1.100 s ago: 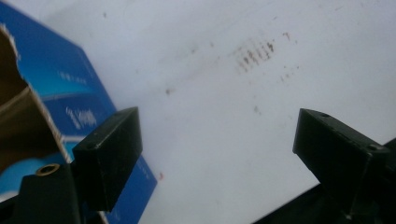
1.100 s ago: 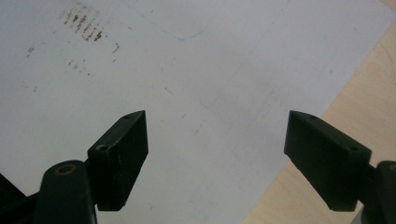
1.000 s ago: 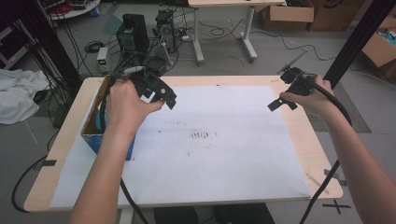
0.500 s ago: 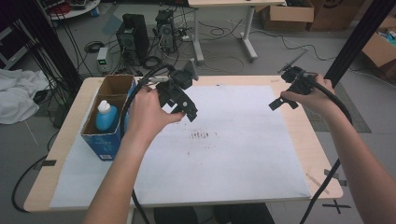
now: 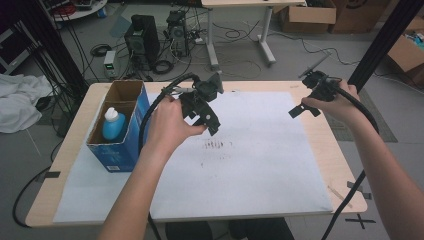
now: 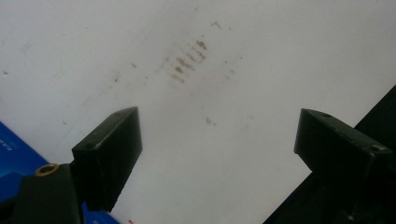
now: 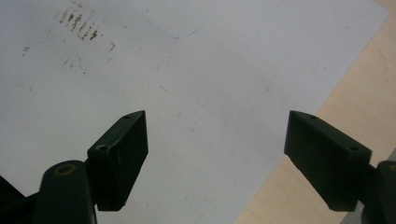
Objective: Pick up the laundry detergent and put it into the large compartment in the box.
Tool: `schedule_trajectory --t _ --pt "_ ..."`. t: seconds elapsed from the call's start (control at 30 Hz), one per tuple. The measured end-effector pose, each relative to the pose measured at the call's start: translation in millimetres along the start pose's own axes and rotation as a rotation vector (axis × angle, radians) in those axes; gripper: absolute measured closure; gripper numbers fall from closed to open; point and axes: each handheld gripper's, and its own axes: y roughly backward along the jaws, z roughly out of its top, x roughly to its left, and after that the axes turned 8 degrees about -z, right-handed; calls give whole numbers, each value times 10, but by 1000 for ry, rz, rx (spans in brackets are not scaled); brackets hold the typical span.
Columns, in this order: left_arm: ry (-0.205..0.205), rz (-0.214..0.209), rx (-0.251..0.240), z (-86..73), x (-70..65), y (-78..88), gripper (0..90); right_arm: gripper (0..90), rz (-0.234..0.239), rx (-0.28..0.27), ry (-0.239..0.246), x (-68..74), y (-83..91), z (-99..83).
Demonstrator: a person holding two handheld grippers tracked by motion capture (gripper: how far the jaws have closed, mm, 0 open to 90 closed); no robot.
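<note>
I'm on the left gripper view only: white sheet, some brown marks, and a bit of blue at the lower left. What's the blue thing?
Observer: A blue cardboard box, open at the top, standing at the left edge of the table.
Operator: Anything in it?
Observer: A blue bottle with a white cap stands upright inside.
Operator: And where's the other hand?
Observer: The right gripper is held above the far right corner of the white sheet, its fingers open with nothing between them.
</note>
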Motion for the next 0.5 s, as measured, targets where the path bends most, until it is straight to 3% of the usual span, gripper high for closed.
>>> schedule_trajectory --t 0.33,0.5 --pt "-17 -4 9 27 -36 -30 159 217 3 2 5 12 -4 7" --pt "-6 8 13 28 -32 -44 158 215 -1 3 3 4 -9 -3"
